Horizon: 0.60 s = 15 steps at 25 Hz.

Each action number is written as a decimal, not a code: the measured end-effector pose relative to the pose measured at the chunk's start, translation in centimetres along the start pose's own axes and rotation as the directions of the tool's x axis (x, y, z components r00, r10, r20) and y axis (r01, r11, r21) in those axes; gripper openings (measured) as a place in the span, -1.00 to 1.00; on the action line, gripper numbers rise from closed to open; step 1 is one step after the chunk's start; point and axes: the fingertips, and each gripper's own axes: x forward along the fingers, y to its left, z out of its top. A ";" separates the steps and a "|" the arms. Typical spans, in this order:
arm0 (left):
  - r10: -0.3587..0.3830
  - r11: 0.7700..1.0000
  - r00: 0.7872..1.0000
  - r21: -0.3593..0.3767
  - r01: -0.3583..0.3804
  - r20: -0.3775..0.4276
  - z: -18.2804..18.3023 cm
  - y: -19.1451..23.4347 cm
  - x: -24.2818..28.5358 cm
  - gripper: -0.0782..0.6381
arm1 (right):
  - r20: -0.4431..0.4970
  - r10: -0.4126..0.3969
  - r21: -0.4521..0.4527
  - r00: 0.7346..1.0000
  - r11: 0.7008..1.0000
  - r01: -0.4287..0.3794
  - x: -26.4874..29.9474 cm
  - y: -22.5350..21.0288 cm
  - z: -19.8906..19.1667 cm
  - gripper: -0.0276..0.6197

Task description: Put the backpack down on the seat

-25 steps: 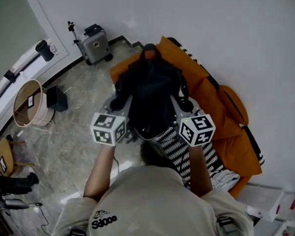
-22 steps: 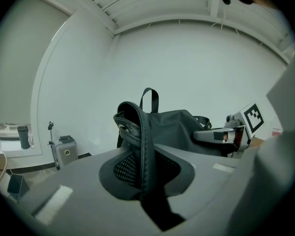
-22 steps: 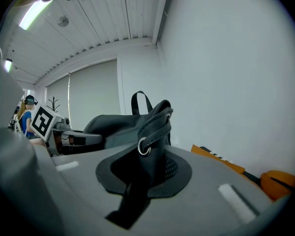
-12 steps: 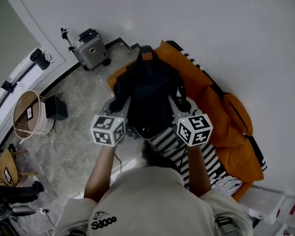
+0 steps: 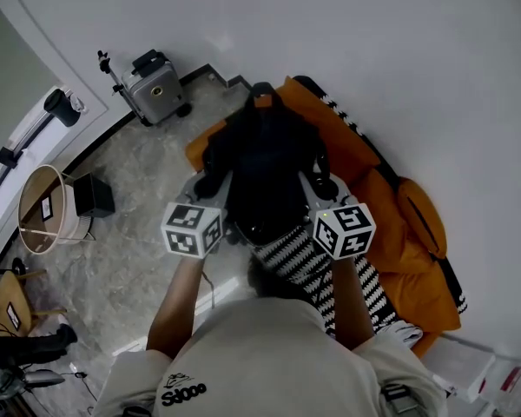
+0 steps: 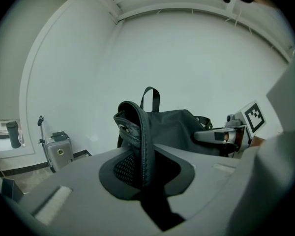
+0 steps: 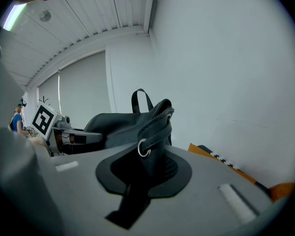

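**Backpack held by both straps over the seat, not yet set down**

The backpack (image 5: 265, 168) is carried between the two grippers, hanging just ahead of them. The left gripper (image 6: 142, 173) is closed to a narrow gap on one shoulder strap (image 6: 137, 127), which is pinched flat between its pads. The right gripper (image 7: 140, 178) is closed the same way on the second strap (image 7: 155, 127), just below a small metal ring (image 7: 143, 149). A strap is taken on each side, most likely so that the load is shared and the bag is kept upright and level rather than left to swing or tip.

The orange seat (image 5: 365, 159) lies beyond and below both grippers and runs off to the right of the right gripper. The bag is held over its near end. In the gripper views only bare wall is seen behind the bag, so it is judged to be in the air; contact with the cushion cannot be confirmed from the head view.

A striped cushion (image 5: 308, 263) lies under the right gripper, and the free orange area ahead of it seems to be the intended landing place. A suitcase (image 5: 152, 85) stands on the floor well off beyond the left gripper, clear of the path.
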 end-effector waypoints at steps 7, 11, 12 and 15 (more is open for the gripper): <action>0.011 1.000 1.000 -0.009 -0.012 -0.025 0.1 2.2 4.4 -0.64 | -0.024 0.010 0.017 1.000 1.000 -0.010 4.1 -3.1 0.0 -0.78; 0.022 0.999 0.999 -0.024 -0.023 -0.041 -0.2 3.4 7.3 -0.64 | -0.044 0.024 0.029 0.999 0.999 -0.022 6.7 -5.3 -0.3 -0.78; 0.024 0.999 0.999 -0.027 -0.026 -0.046 -0.3 3.8 8.1 -0.64 | -0.052 0.027 0.030 0.998 0.999 -0.025 7.5 -5.9 -0.4 -0.78; 0.033 0.999 0.998 -0.036 -0.035 -0.060 -0.6 4.9 10.3 -0.64 | -0.073 0.037 0.036 0.997 0.999 -0.034 9.7 -7.5 -0.7 -0.78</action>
